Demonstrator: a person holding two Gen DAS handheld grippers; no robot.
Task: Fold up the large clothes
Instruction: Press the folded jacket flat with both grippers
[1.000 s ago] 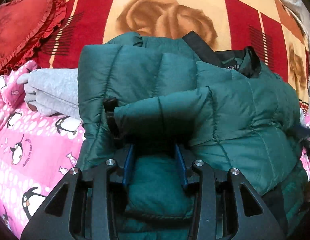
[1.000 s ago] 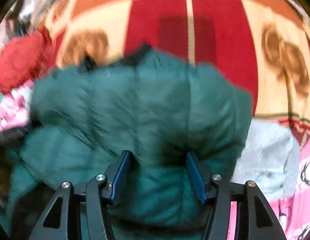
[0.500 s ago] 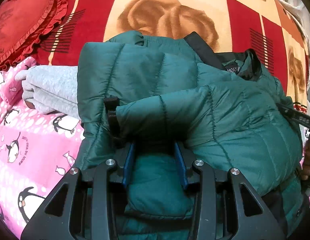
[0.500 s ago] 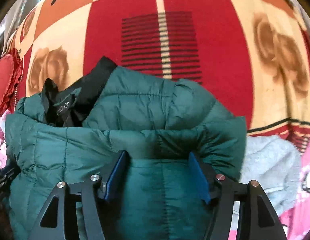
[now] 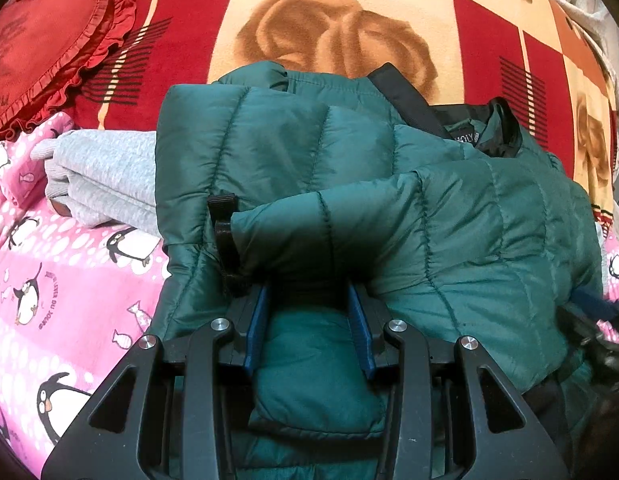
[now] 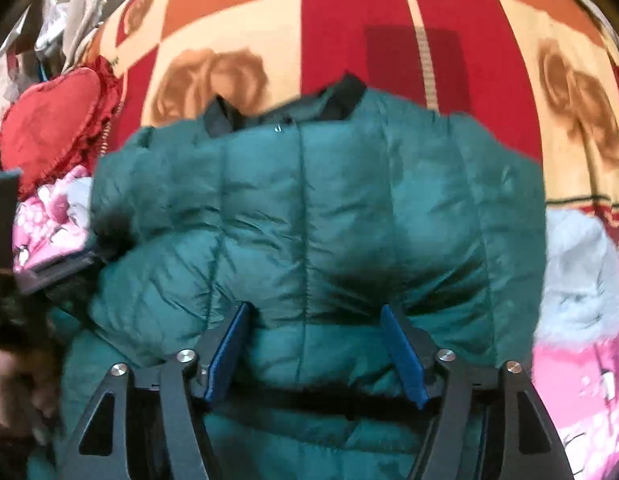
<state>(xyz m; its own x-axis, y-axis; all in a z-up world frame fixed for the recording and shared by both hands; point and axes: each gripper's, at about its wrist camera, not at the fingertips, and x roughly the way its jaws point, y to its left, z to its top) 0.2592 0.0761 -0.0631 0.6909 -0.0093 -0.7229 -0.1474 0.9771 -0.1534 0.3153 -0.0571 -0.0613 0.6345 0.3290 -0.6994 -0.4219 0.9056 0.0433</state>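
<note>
The dark green quilted puffer jacket point(image 5: 449, 232) lies bunched on the red-and-cream rose-print blanket point(image 5: 341, 20), beside a folded grey knit garment point(image 5: 105, 176), the left hand-held gripper point(image 5: 309, 304) clamped on its padded fold, the right hand-held gripper point(image 6: 313, 320) spread wide, its jaws pressed against the jacket.

We see a bed covered with a blanket point(image 5: 485, 32) in red, cream and orange squares, printed with brown roses and the word "love". Near its left side lies a red heart-shaped cushion point(image 5: 41, 44) with a frill. Below it we see a pink sheet point(image 5: 69, 288) with penguins and a folded grey garment point(image 5: 105, 176). The light is warm.
</note>
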